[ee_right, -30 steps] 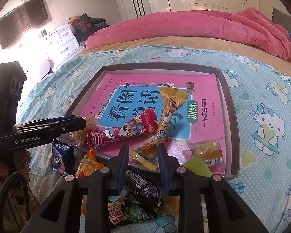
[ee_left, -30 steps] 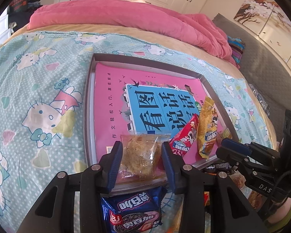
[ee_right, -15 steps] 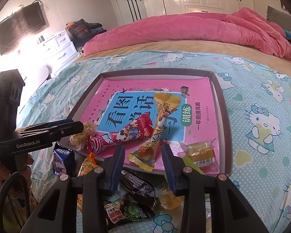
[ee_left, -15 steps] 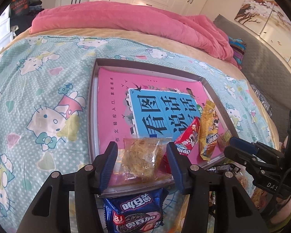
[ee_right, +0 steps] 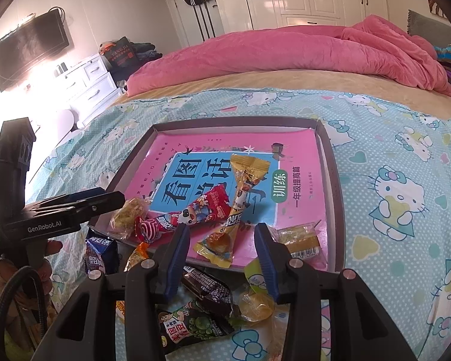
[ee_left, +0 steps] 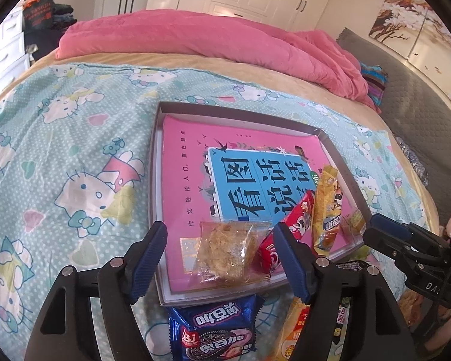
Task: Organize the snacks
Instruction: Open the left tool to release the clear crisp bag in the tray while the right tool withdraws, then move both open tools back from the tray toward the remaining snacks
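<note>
A shallow grey box tray (ee_left: 156, 180) (ee_right: 333, 180) lined with a pink and blue book lies on the bed. In it lie a clear packet of golden snack (ee_left: 228, 249) (ee_right: 129, 213), a red packet (ee_left: 294, 225) (ee_right: 195, 213), a long yellow packet (ee_left: 327, 207) (ee_right: 240, 198) and a small yellow packet (ee_right: 300, 240). My left gripper (ee_left: 219, 252) straddles the clear packet; its jaws are opening and the pads stand off it. My right gripper (ee_right: 222, 246) has the yellow packet's near end between its opening jaws, untouched.
Loose snacks lie on the sheet before the tray: a blue cookie pack (ee_left: 213, 328) (ee_right: 99, 255), a dark bar (ee_right: 210, 291), a green pea packet (ee_right: 192, 328), a round yellow sweet (ee_right: 252, 303). A pink quilt (ee_left: 195, 39) is heaped at the far side. A hand (ee_right: 42, 252) holds the left gripper.
Both grippers have opened wider and drawn back a little. The left has let go of the clear packet, the right of the long yellow packet; both packets lie in the tray.
</note>
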{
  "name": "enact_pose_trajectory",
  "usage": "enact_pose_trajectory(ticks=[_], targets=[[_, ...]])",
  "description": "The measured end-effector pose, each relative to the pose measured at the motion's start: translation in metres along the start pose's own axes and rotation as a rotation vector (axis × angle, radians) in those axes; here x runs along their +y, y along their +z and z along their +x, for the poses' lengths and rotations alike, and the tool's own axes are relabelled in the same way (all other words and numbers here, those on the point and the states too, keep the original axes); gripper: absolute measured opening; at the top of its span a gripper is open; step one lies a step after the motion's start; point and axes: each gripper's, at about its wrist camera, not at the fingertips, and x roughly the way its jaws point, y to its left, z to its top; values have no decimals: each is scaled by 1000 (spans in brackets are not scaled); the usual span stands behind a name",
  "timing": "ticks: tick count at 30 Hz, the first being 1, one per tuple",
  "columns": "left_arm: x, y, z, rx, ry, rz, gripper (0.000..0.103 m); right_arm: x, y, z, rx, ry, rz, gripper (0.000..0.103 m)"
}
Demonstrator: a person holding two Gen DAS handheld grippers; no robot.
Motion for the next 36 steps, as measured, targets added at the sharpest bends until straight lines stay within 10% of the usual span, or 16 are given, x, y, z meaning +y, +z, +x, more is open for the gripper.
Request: enact_pose_trajectory(ticks=[36], targets=[[-9,-8,-25,-9,-73,23,75,-15,-3,-52,-89,-63,29,56]])
